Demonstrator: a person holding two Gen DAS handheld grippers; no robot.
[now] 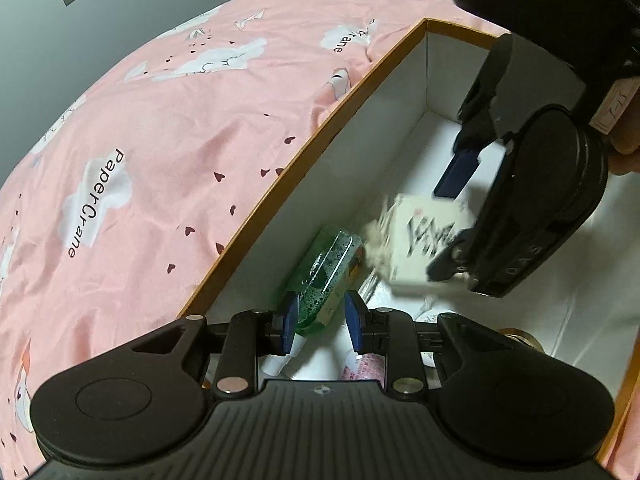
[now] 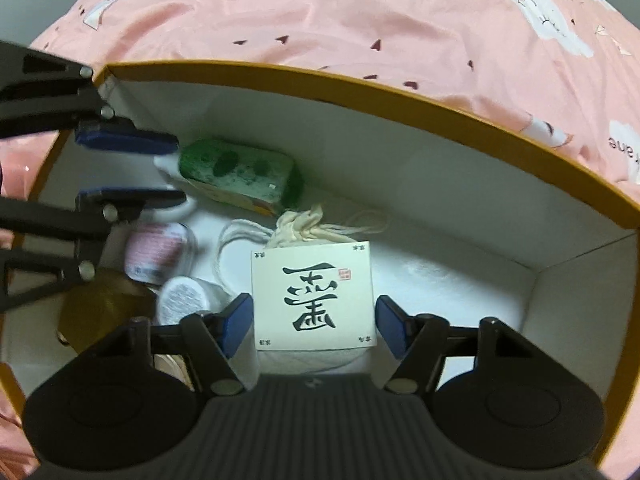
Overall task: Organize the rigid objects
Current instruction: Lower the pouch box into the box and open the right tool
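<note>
A large white carton with an orange rim lies on a pink sheet. Inside it, near the long wall, is a green bottle on its side. My left gripper is shut on its white-capped neck end. A small white box with black calligraphy sits between the blue pads of my right gripper, which touch both its sides. The gripper points steeply down into the carton.
A cream drawstring pouch lies between bottle and box. A pink-labelled jar, a white round lid and a gold round tin crowd the carton's left end. The pink cloud-print sheet surrounds the carton.
</note>
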